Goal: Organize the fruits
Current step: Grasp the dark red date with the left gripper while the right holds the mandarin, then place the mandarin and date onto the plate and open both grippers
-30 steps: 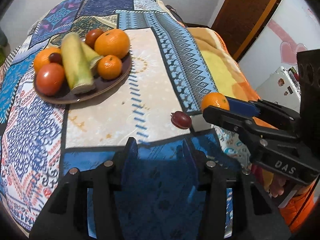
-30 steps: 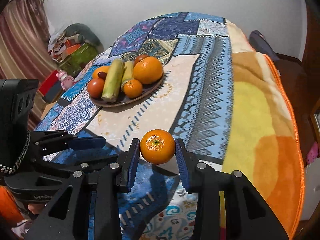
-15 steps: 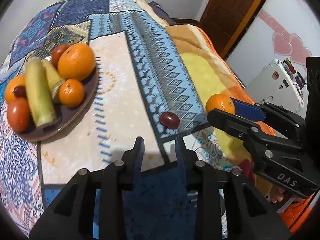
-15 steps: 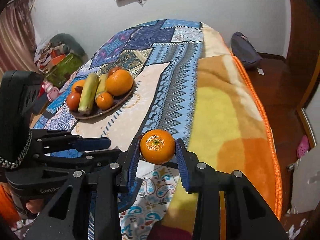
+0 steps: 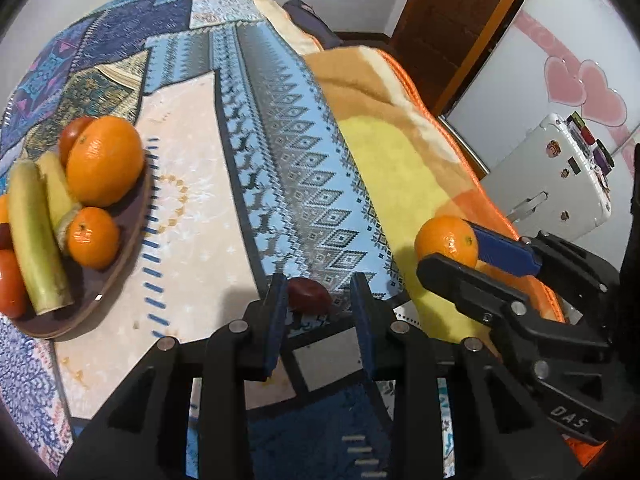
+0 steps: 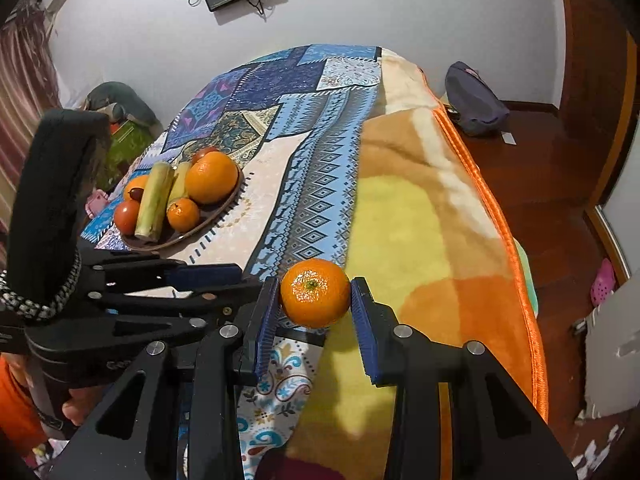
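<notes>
My right gripper (image 6: pixel 315 300) is shut on a small orange (image 6: pixel 315 293) and holds it above the blanket; the orange also shows in the left wrist view (image 5: pixel 446 241). My left gripper (image 5: pixel 318 294) is open, its jaws either side of a small dark red fruit (image 5: pixel 309 295) lying on the patterned cloth; the fruit is apart from both pads. A brown plate (image 5: pixel 134 236) at the left holds a big orange (image 5: pixel 104 160), a small orange (image 5: pixel 93 237), tomatoes and pale green stalks. The plate also shows in the right wrist view (image 6: pixel 208 224).
A yellow and orange blanket (image 6: pixel 420 240) covers the right side of the bed, whose edge drops to a wooden floor (image 6: pixel 560 168). A dark bag (image 6: pixel 474 98) lies on the floor. A white case (image 5: pixel 548 184) stands to the right.
My left gripper has moved forward and right, bringing the dark red fruit between its jaws. My right gripper has carried the orange right, away from the plate.
</notes>
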Tool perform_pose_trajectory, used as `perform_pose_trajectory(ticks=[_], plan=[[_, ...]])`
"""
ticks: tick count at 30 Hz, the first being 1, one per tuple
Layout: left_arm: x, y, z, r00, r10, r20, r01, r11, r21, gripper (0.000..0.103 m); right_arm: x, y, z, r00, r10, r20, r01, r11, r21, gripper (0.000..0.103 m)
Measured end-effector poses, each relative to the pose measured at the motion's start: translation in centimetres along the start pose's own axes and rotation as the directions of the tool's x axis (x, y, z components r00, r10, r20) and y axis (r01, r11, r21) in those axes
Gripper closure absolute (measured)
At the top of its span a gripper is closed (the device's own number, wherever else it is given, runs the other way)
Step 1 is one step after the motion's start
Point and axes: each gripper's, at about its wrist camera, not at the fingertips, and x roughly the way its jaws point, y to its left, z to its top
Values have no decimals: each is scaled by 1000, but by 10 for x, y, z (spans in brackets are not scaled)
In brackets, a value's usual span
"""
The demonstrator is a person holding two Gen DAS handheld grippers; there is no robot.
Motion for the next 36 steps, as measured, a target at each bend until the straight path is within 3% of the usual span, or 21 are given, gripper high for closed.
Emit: perform_pose_trajectory(ticks=[2,4,10,19,28,36], plan=[[6,0,-1,1000,7,-10,-7,1000,0,72,1,-2,-1,1000,3,-2,-3,1000,4,70],[14,4,-2,999,-12,-32,11,1000,-17,80,3,-4,-1,1000,5,-6,-4,1000,8,70],[7,11,-5,1000,-19,-11,18,999,-29,81,4,-4,-1,1000,11,-11,-10,1000,12,70],[-51,46,-25,996,40,82,-36,998,-56,81,-2,22,10,999,38,7,-37,999,-37,70],[-122,120,-37,970,140,197,-105,978,-178,81,9,86,35,995,93,33,-87,985,-151,70],[-147,171,-40,950,210,232,-151,956,-250,81,37,135,56,989,148,23,-139,966,-217,70]])
